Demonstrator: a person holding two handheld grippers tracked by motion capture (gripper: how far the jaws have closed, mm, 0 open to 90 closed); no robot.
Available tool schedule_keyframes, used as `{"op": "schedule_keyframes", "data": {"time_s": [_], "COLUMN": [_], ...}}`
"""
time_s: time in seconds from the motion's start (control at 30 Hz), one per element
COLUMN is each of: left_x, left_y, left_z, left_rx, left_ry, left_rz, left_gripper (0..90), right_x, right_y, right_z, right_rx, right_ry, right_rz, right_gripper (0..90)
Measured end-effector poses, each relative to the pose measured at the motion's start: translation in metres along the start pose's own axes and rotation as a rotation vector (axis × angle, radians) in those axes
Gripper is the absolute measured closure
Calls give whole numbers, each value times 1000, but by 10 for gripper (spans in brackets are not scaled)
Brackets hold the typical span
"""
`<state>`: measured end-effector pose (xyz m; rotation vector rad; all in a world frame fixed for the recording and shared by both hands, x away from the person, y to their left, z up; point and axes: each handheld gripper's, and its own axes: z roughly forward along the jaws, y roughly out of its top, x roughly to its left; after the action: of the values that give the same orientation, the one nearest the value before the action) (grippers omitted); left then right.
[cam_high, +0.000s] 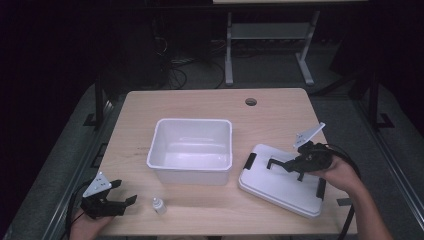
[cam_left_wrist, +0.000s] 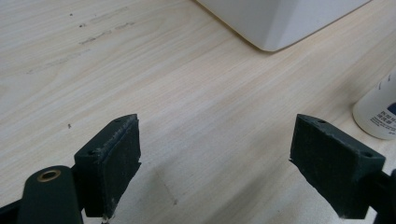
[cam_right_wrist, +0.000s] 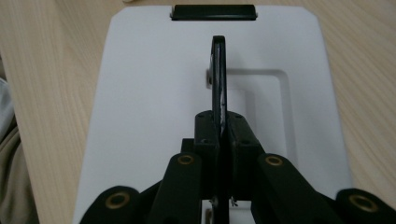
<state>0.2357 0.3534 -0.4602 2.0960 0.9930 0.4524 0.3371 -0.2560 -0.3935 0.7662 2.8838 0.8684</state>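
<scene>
Resting near the tabletop's (cam_high: 280, 107) front-left corner, the left tongs (cam_high: 122, 192) gape wide, holding nothing, a small white bottle (cam_high: 159, 205) just beside. Rightward, the right tongs (cam_right_wrist: 219, 126) pinch the white lid's (cam_high: 280, 185) black handle (cam_right_wrist: 219, 70). Beyond sits a white bin (cam_high: 191, 150).

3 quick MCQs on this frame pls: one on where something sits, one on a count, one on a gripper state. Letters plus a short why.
1. Where is the small white plastic bottle?
A. inside the tub
B. on the table in front of the tub
C. on the lid

2. How many black latches show on the flat white plastic lid?
A. two
B. none
C. five

3. The right gripper is:
A. wide open
B. shut on the lid's black handle
C. holding the bottle

Answers: B, it stands near the white rectangular plastic tub; A, one per end; B, jaws pinch the handle.
</scene>
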Motion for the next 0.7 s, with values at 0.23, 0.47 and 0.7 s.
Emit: {"op": "schedule_keyframes", "data": {"time_s": [0.23, 0.47, 0.7], "left_x": [0, -1, -2], "left_y": [0, 1, 2], "left_z": [0, 0, 1], "left_rx": [0, -2, -1], "left_ry": [2, 6, 1], "left_rz": [0, 8, 12], "left_gripper": [161, 161, 161], "right_x": [-1, 1, 10], "right_y": [-8, -14, -12], "right_z": [5, 8, 5], "right_rx": [-11, -22, -39], "right_ry": [-3, -5, 0], "right_rz": [24, 36, 30], "right_gripper": [838, 835, 754]}}
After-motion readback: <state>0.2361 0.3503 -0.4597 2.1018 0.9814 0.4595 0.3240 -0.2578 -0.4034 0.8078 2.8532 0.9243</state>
